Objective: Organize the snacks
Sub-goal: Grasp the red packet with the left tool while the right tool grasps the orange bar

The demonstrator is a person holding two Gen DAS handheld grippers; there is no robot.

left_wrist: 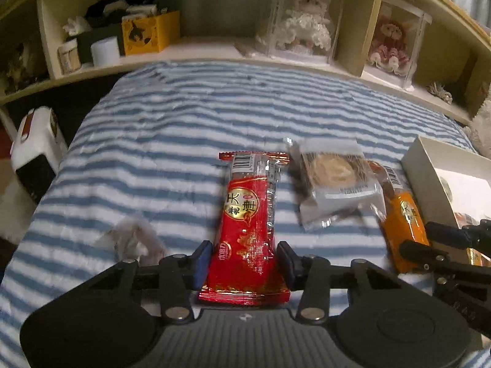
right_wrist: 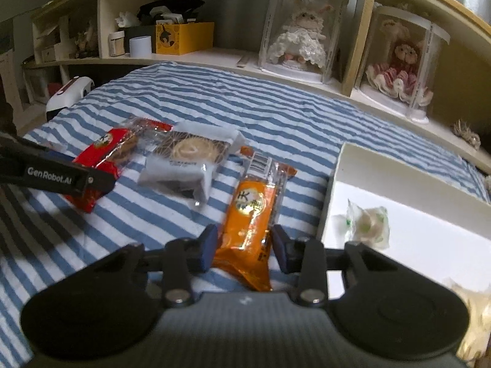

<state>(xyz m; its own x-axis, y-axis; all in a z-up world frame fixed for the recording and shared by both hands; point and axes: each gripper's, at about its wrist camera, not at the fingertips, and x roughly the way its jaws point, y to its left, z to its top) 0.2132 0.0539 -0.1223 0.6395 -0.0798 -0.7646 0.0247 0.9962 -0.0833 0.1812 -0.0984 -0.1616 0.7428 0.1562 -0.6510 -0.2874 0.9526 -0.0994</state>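
glossy foil red snack packet [left_wrist: 245, 233], striped cloth (rumpled) bedspread [left_wrist: 172, 141]

Both views sit low and close over the striped bedspread [left_wrist: 184, 116], angled down and facing the shelf [left_wrist: 214, 46] along its far edge. Left wrist view hangs right above the red snack packet [left_wrist: 245, 214]. Right wrist view rides just right of that, over the orange packet [right_wrist: 251, 214], beside the white box [right_wrist: 399, 168]. Shared: bedspread, shelf, both packets, clear-wrapped cookie [left_wrist: 331, 181].

Both tilted downward, the left hand-held gripper [left_wrist: 244, 259] and the right hand-held gripper [right_wrist: 244, 247] each stand nearly closed, pads pinching a packet.
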